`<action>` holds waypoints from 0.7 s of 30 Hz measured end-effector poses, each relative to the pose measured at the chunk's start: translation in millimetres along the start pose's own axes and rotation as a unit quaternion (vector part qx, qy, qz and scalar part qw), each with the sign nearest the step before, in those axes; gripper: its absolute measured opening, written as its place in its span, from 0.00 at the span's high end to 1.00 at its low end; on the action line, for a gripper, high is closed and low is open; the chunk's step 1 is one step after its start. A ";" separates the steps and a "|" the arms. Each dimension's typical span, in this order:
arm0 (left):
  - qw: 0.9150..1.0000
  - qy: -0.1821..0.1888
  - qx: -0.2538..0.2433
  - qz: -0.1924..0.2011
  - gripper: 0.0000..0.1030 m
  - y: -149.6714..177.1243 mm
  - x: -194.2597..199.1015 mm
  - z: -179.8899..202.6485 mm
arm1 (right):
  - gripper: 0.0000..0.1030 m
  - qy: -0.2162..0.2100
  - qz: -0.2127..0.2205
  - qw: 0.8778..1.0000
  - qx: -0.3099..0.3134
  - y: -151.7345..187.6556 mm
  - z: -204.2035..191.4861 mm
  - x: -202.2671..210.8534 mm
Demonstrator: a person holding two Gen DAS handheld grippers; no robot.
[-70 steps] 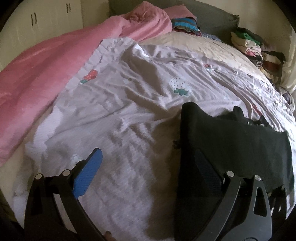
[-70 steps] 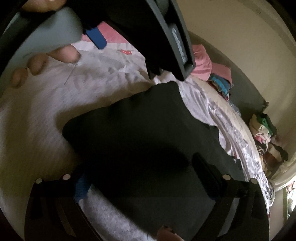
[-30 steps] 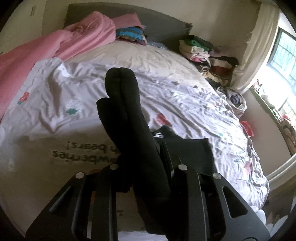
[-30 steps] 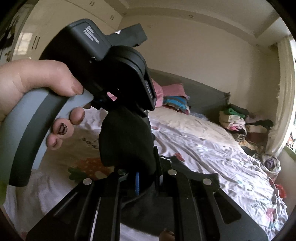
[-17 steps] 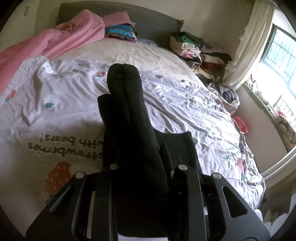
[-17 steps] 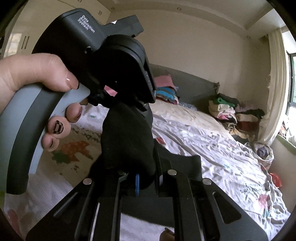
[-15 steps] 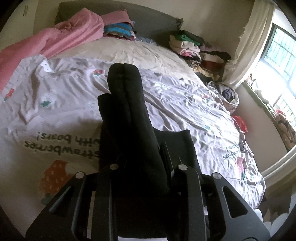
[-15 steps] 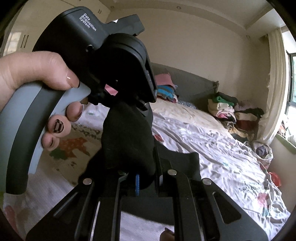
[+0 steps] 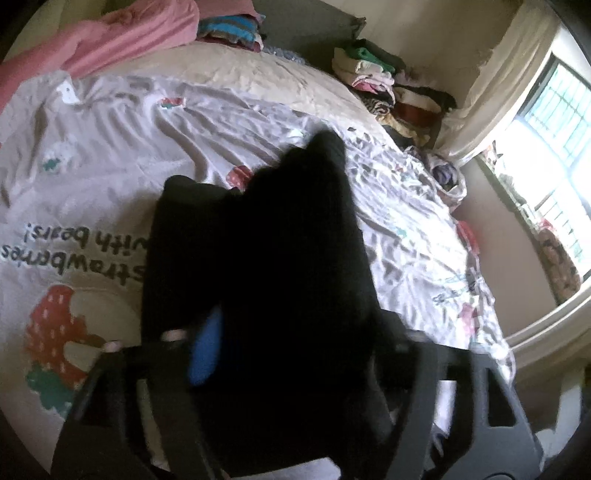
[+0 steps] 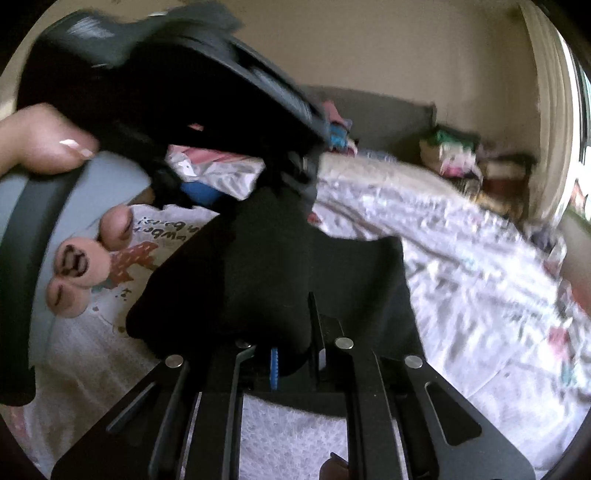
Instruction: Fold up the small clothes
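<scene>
A small black garment lies partly on the strawberry-print bed sheet and partly drapes between my left gripper's fingers, which stand apart; the blue pad of one finger shows. In the right wrist view my right gripper is shut on a bunched edge of the same black garment, held just above the sheet. The left gripper's body and the hand holding it fill the upper left of that view, close above the cloth. Both views are blurred.
A pink blanket lies at the bed's far left. Stacks of folded clothes sit by the headboard at the far right. More clothes lie at the back. A window is to the right, past the bed's edge.
The left gripper's fingers have spread apart and the raised black fold has dropped toward the sheet. Both grippers have tipped down toward the bed. The right gripper stays shut on the garment.
</scene>
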State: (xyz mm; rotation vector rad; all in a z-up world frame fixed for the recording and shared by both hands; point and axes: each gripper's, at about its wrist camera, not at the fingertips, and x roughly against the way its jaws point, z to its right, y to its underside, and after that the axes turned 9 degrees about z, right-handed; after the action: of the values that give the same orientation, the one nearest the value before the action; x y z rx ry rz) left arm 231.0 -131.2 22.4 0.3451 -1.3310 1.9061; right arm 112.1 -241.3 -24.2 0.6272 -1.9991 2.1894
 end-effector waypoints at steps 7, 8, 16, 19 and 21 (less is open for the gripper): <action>0.999 0.025 0.025 0.021 0.17 -6.1 11.9 -8.5 | 0.87 -0.045 -0.068 0.988 -0.134 16.1 37.9 -19.4; 0.999 0.020 0.022 0.022 0.17 -5.8 13.3 -9.7 | 0.86 -0.049 -0.070 0.985 -0.149 17.9 41.7 -19.8; 0.999 -0.029 -0.012 0.017 0.17 13.0 22.1 -33.0 | 0.46 -0.101 -0.099 0.962 -0.234 20.4 67.1 -14.9; 0.999 -0.045 -0.028 0.010 0.17 23.3 19.2 -38.0 | 0.31 -0.126 -0.092 0.956 -0.248 7.0 74.3 -13.8; 0.998 -0.046 -0.034 0.004 0.17 28.8 16.3 -40.3 | 0.29 -0.137 -0.093 0.949 -0.268 -3.2 82.7 -20.9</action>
State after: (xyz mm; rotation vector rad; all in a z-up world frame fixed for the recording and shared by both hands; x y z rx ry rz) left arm 207.6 -92.9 -4.2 0.3969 -1.4558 1.8661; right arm 150.8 -317.4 -25.1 1.0164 -2.4065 1.4160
